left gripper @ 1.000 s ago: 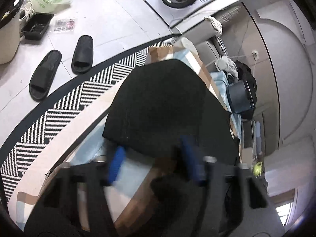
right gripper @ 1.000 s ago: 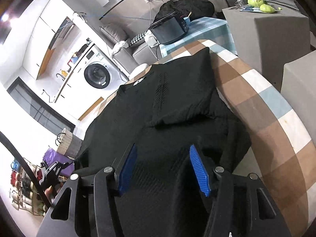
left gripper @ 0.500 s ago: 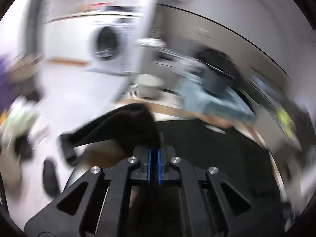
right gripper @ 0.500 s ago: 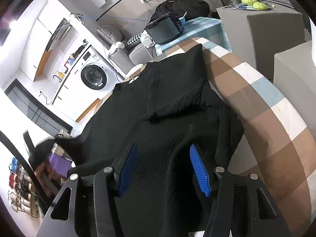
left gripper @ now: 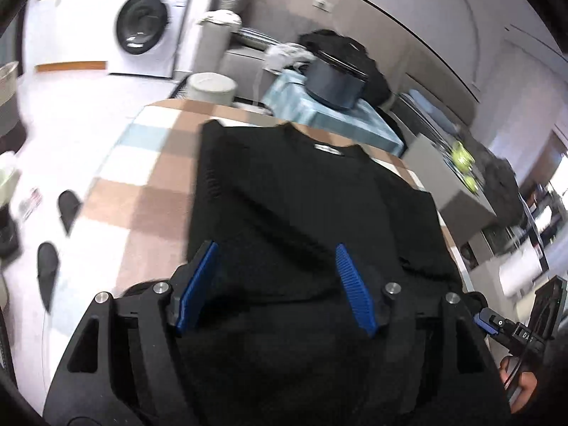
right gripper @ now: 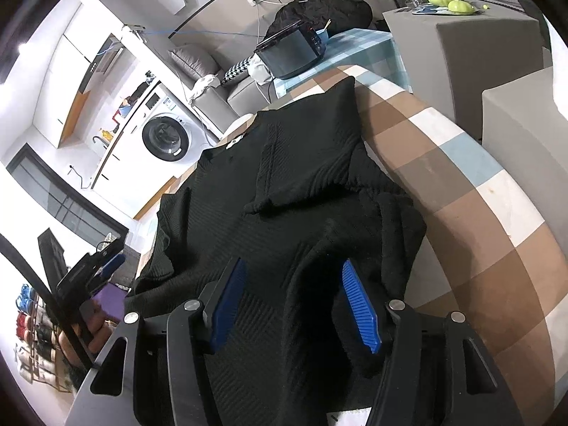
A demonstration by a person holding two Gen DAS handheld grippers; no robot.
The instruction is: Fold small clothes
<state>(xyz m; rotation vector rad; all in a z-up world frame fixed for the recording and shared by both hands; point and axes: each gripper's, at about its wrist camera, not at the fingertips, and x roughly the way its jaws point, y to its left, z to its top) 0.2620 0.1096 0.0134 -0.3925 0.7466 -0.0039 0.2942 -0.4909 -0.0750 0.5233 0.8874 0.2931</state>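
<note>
Left gripper (left gripper: 275, 284): blue fingers spread apart, empty, poised above the black sweater (left gripper: 301, 191). Right gripper (right gripper: 293, 305): fingers likewise apart, straddling a raised fold of the same garment without clamping it. The sweater lies spread on the checkered table (right gripper: 461, 184), one sleeve (right gripper: 312, 149) folded across the body, label at the collar. A washing machine (right gripper: 165, 138) stands beyond.
</note>
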